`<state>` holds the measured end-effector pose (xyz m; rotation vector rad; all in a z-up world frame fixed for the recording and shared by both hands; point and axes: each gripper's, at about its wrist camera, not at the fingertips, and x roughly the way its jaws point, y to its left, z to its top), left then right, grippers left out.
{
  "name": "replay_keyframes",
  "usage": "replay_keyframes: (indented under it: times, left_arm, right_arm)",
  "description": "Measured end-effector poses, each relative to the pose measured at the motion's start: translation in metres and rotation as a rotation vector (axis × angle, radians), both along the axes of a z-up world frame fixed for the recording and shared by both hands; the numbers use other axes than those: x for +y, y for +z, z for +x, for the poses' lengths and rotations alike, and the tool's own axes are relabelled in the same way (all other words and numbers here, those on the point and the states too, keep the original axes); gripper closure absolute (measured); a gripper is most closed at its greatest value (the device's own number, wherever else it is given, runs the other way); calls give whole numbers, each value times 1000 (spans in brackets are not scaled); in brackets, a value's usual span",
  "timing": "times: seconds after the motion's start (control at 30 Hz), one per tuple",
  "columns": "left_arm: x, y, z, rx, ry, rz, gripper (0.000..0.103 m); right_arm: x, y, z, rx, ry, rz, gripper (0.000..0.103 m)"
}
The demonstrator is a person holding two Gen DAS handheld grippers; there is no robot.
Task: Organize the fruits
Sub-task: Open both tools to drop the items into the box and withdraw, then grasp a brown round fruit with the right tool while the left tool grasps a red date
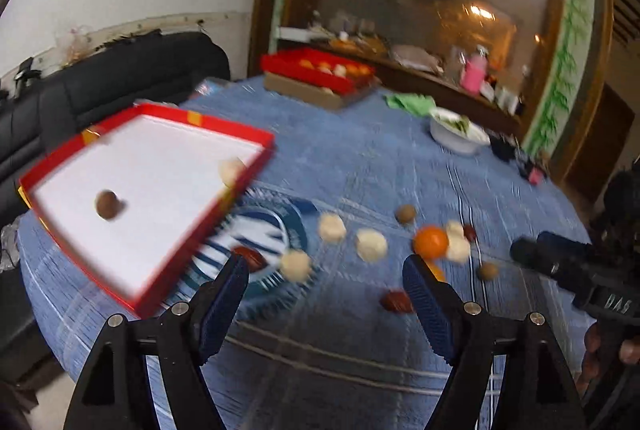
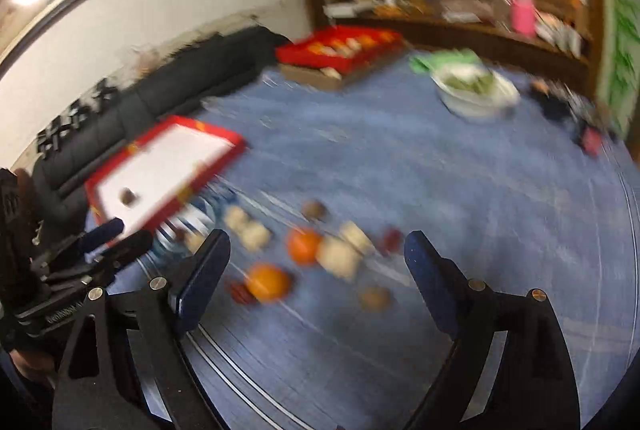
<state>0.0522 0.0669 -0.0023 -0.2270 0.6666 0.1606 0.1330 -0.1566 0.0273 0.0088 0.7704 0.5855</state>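
Over the blue tabletop (image 1: 360, 157) in the left wrist view, we hold our left tongs (image 1: 326, 278) spread wide with nothing between them. Loose fruits lie just past the tips: an orange (image 1: 431, 241), several pale round fruits (image 1: 371, 245), a dark red one (image 1: 396, 302) and small brown ones (image 1: 406, 214). To the left, a red tray (image 1: 248, 133) with a white floor sits tilted in view, holding a brown fruit (image 1: 107, 204) and a pale fruit (image 1: 231, 168) near its right edge. Farther back, a second red box (image 1: 316, 69) with fruit rests on a cardboard box, and a white bowl (image 1: 458, 133) of greens stands to the right. Our right tongs (image 1: 532, 250) show at the right edge; we cannot tell their state here.

From the right wrist view, blurred, our right tongs (image 2: 318, 250) are also spread wide and hold nothing. Two oranges (image 2: 268, 282) and pale fruits (image 2: 340, 256) lie scattered between the fingers on the tabletop (image 2: 440, 181). The red tray (image 2: 224, 141) lies to the left, beside our left tongs (image 2: 120, 234).
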Motion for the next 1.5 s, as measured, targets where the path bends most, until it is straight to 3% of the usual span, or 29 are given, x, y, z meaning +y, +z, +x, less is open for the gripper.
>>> replay_keyframes:
  times: [0.2, 0.3, 0.37, 0.5, 0.57, 0.63, 0.73, 0.8, 0.93, 1.2, 1.5]
  left_arm:
    - [-32, -17, 3, 74, -57, 53, 26]
    - [-39, -21, 5, 96, -80, 63, 26]
    - [-42, -22, 8, 104, -91, 59, 26]
    - [-49, -27, 14, 122, -109, 64, 26]
    - [-53, -30, 19, 131, -116, 68, 26]
    - [-56, -33, 26, 143, -134, 59, 28]
    - [-61, -37, 40, 198, -147, 52, 32]
    - [-62, -42, 48, 236, -145, 61, 48]
    - [-62, -42, 50, 229, -123, 95, 73]
    - [-60, -42, 45, 207, -149, 72, 73]
    - [-54, -41, 41, 192, -107, 49, 73]
  right_arm:
    - [-14, -35, -4, 59, -19, -121, 14]
    - [-9, -35, -2, 47, -1, -144, 23]
    - [-3, -36, 3, 42, 8, -169, 38]
    - [7, -48, 16, 67, 12, -224, 43]
    - [11, -54, 19, 71, 23, -237, 67]
    - [13, -57, 20, 68, 20, -248, 82]
    - [10, -57, 20, 72, 22, -237, 82]
    - [10, -57, 20, 68, 23, -235, 82]
    - [8, -58, 20, 71, 25, -219, 82]
    - [11, -55, 12, 51, 48, -219, 82]
    - [12, -51, 8, 29, 47, -218, 82]
